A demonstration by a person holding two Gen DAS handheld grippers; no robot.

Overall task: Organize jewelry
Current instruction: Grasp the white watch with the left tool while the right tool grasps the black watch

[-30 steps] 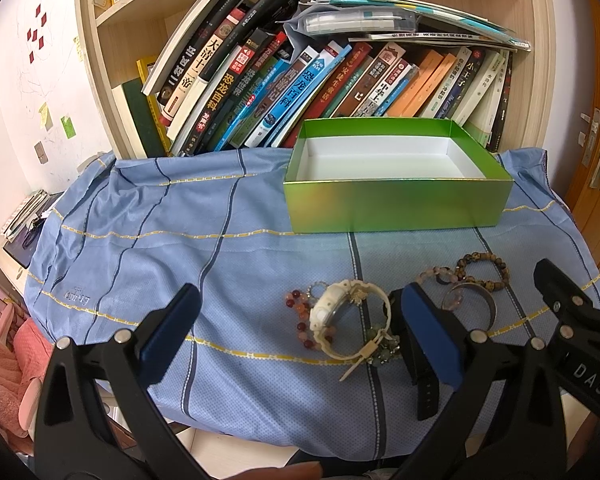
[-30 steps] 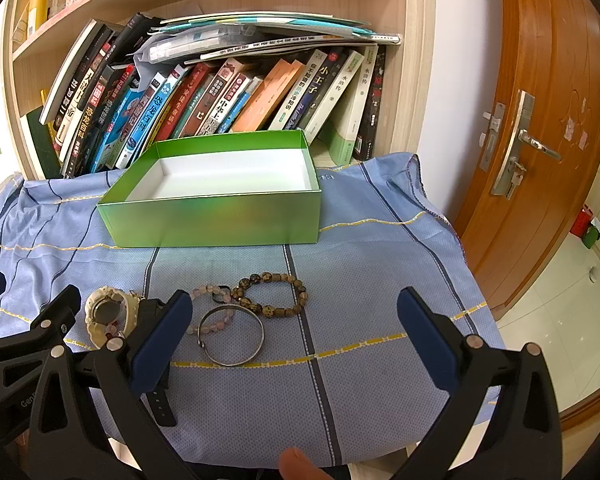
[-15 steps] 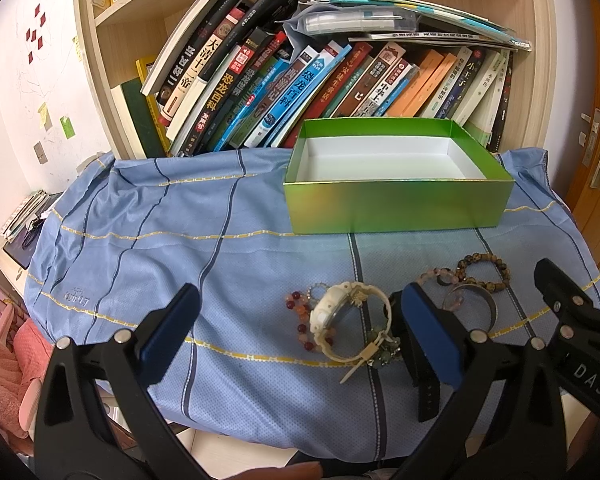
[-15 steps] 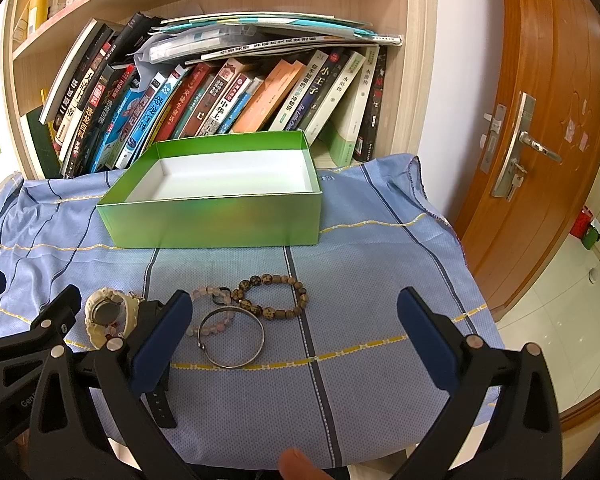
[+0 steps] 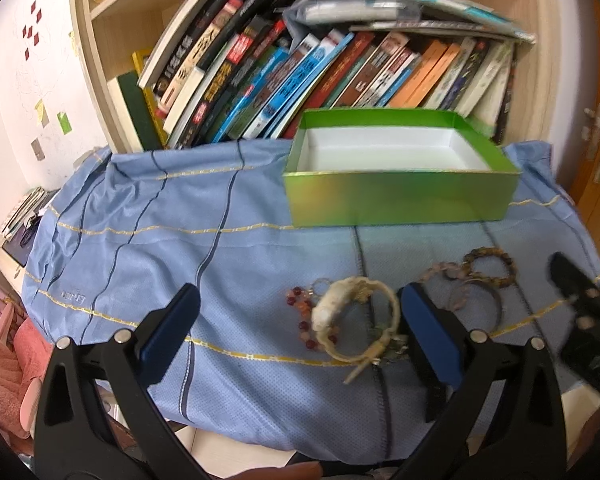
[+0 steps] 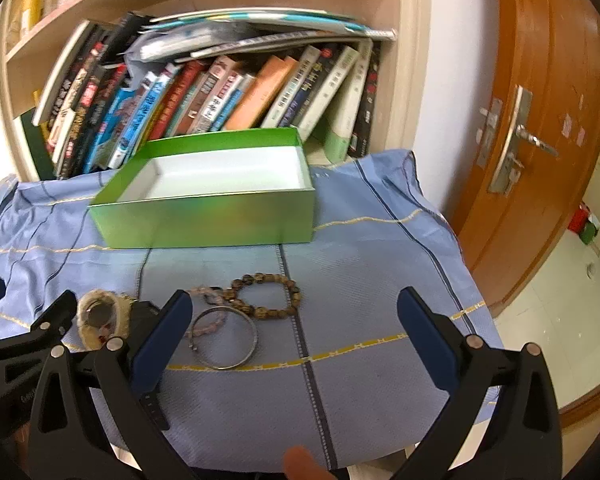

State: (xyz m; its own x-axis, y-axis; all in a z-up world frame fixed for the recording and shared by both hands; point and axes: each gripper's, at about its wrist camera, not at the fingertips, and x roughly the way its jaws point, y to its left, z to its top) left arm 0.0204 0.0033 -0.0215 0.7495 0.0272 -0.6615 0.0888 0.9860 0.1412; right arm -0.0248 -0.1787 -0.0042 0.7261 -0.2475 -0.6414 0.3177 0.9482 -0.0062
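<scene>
Cream watch [image 5: 354, 316] lies between the wide-open, empty left tongs [image 5: 300, 332]; right tongs [image 6: 294, 332] likewise.

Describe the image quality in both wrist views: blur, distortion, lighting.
Left wrist view: fisheye bends the bookshelf into a curve, corners vignette black, the right gripper at the edge is smeared by motion, the green box has a soft sheen. Right wrist view: book spines and the beaded bracelet look slightly soft, the door bows, daylight falls evenly on the blue cloth.

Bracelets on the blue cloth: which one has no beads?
The plain silver metal bangle: a smooth thin ring. The brown, pink and red bracelets are beaded.
</scene>
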